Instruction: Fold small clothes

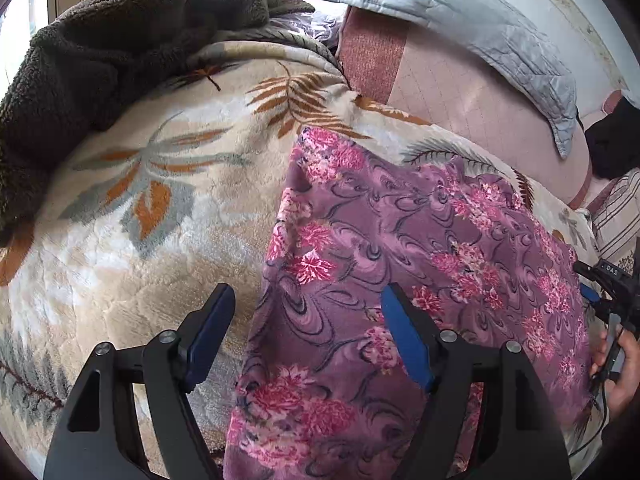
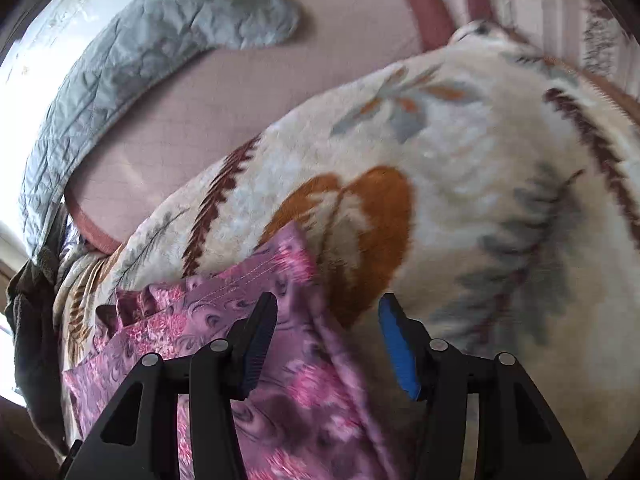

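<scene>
Leaf-print blanket (image 1: 132,216) under floral garment (image 1: 400,240); jaws apparently apart.

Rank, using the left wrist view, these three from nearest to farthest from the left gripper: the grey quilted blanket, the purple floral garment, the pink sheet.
1. Purple floral garment: right under the left gripper.
2. Pink sheet: beyond it, upper right.
3. Grey quilted blanket: farthest, along the top.

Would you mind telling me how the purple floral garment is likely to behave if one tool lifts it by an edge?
The purple floral garment will probably be floppy: in the right wrist view its edge already bunches into ruffles. It looks thin and light, lying flat on the leaf-patterned blanket. That plush pile may grip it, so pushing would likely wrinkle it rather than slide it.
</scene>
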